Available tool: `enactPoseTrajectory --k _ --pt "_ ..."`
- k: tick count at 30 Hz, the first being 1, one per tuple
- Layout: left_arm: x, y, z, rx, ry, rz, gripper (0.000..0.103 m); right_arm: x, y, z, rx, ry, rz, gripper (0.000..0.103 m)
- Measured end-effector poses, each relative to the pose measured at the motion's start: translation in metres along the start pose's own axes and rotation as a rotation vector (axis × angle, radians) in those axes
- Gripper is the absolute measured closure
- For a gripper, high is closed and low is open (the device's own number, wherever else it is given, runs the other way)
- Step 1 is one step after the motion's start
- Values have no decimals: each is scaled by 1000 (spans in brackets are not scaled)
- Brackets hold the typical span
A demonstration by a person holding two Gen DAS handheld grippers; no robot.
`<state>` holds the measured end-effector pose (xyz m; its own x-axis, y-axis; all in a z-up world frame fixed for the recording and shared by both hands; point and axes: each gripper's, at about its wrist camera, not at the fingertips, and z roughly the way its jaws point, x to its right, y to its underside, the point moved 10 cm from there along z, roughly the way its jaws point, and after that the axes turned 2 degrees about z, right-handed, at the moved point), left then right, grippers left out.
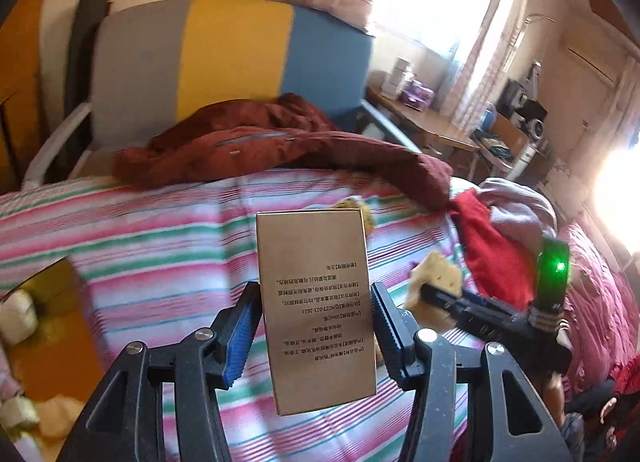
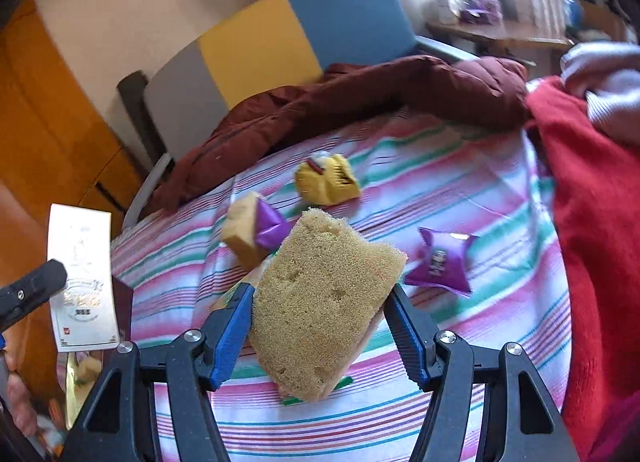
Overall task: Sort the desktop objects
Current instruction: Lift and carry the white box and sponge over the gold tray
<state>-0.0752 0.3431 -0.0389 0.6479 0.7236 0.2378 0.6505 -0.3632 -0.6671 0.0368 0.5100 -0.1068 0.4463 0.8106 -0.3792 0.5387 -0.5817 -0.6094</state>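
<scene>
My left gripper (image 1: 316,294) is shut on a gold box (image 1: 316,310) with printed text, held upright above the striped bedspread (image 1: 160,246). The right wrist view shows the box's white face (image 2: 82,278) at the left, beside one left finger (image 2: 36,286). My right gripper (image 2: 320,290) is shut on a tan sponge (image 2: 320,302), lifted off the bedspread (image 2: 460,189). In the left wrist view that sponge (image 1: 436,274) shows at the right. Lying on the bed are a yellow packet (image 2: 326,179), a purple packet (image 2: 440,262), and a second sponge (image 2: 242,229) with another purple packet (image 2: 272,225) against it.
A maroon jacket (image 1: 280,145) lies across the head of the bed, with red cloth (image 2: 592,221) at the right. An orange container (image 1: 52,342) holding pale items sits low at the left. Behind are a grey, yellow and blue headboard (image 1: 236,49) and a cluttered desk (image 1: 420,117).
</scene>
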Motion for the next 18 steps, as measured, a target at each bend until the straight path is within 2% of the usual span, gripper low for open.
enactPoseTrajectory --k 8,14,18 --pt "-85 38 -46 34 -83 -145 48 -43 15 16 -65 -31 -110 36" --pt "-159 58 -81 78 -177 -263 48 -113 25 14 -86 -126 -202 36" --pt "-210 72 -100 99 -248 -334 48 -173 37 17 -107 -215 -271 36"
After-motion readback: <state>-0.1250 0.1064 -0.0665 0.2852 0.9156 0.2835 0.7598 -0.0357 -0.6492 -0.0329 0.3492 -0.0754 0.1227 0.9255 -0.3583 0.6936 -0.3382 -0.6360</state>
